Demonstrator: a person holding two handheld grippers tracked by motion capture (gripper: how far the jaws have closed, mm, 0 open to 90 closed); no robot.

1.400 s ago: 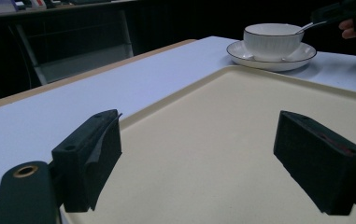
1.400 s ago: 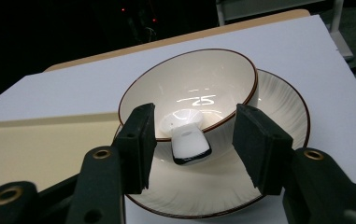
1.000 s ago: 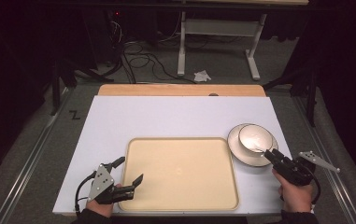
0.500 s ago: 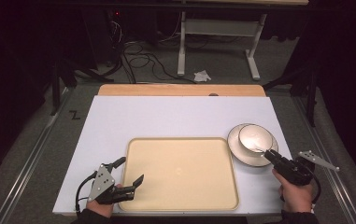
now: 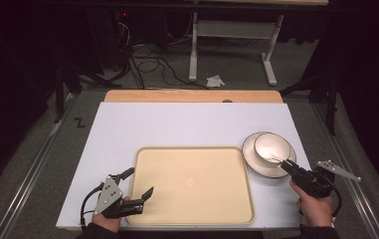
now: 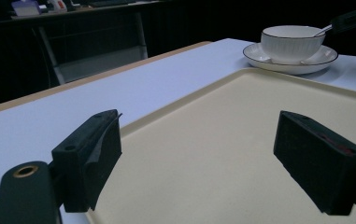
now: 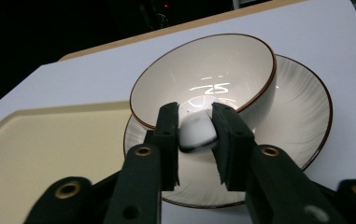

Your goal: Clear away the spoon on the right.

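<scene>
Item: white, brown-rimmed ceramic bowl [image 5: 272, 147] on matching saucer [image 5: 256, 168], just right of the beige plastic tray [image 5: 192, 219].
Right gripper [image 7: 194, 112]: pinching a white spoon handle [image 7: 195, 133] at the bowl's rim.
Left gripper [image 5: 140, 182]: spread over the tray's near-left corner.
Change over the last second: none visible; the lift is apparently still to come.

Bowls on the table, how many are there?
1. The white bowl sits on a plate, right of the tray. The right tongs grip something white at its rim.

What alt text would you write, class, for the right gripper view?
The right gripper is shut on a white spoon handle at the near rim of a white bowl on a saucer. A cream tray lies to their left.
</scene>
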